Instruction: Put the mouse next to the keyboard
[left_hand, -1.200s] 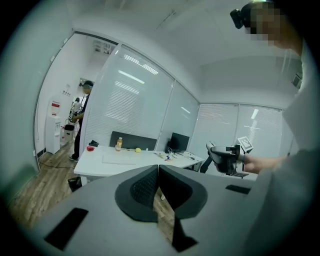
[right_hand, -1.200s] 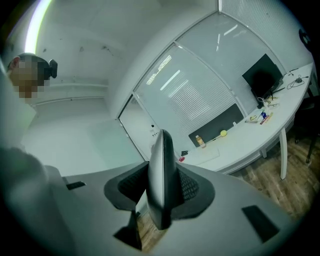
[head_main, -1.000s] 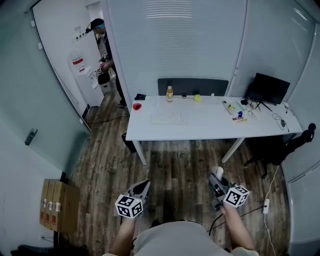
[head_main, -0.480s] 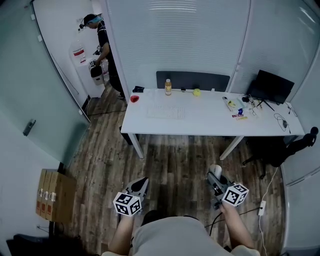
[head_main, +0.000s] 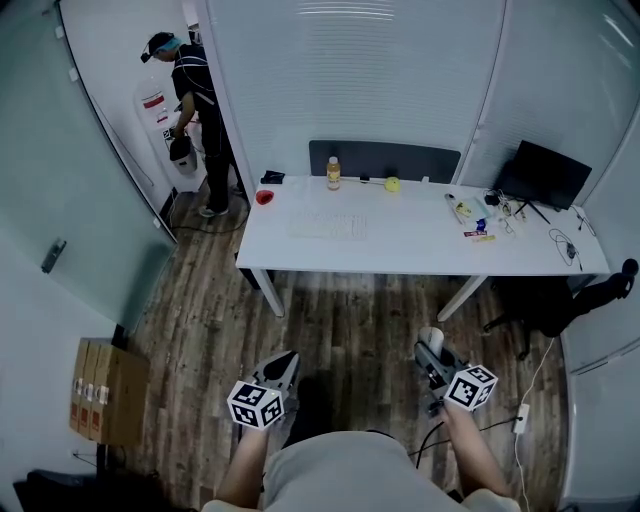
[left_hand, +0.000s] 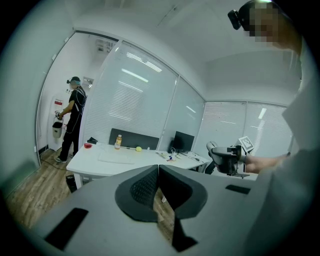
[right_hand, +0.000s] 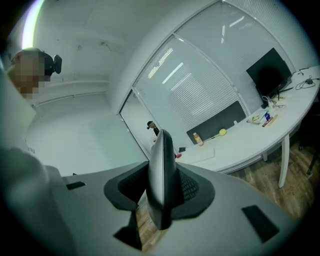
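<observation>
A white keyboard (head_main: 328, 226) lies on the left half of the long white table (head_main: 420, 250), far ahead of both grippers. My right gripper (head_main: 432, 352) hovers over the wooden floor, shut on a pale grey mouse (head_main: 431, 339). In the right gripper view the mouse (right_hand: 161, 170) stands edge-on between the pads, with the keyboard (right_hand: 202, 154) far behind it. My left gripper (head_main: 281, 366) hangs low at the left, its jaws shut on nothing. In the left gripper view its tips (left_hand: 158, 171) meet, and the keyboard (left_hand: 116, 158) shows on the distant table.
On the table stand a bottle (head_main: 333, 173), a yellow ball (head_main: 392, 184), a red object (head_main: 262, 197), small clutter (head_main: 475, 222) and a dark monitor (head_main: 543, 175). A person (head_main: 190, 90) stands at the back left. Cardboard boxes (head_main: 100, 390) sit left; a black chair (head_main: 575, 295) right.
The table has drifted slightly left and up in the head view. The person at the back left has stepped further left. Both grippers keep nearly the same places and grips.
</observation>
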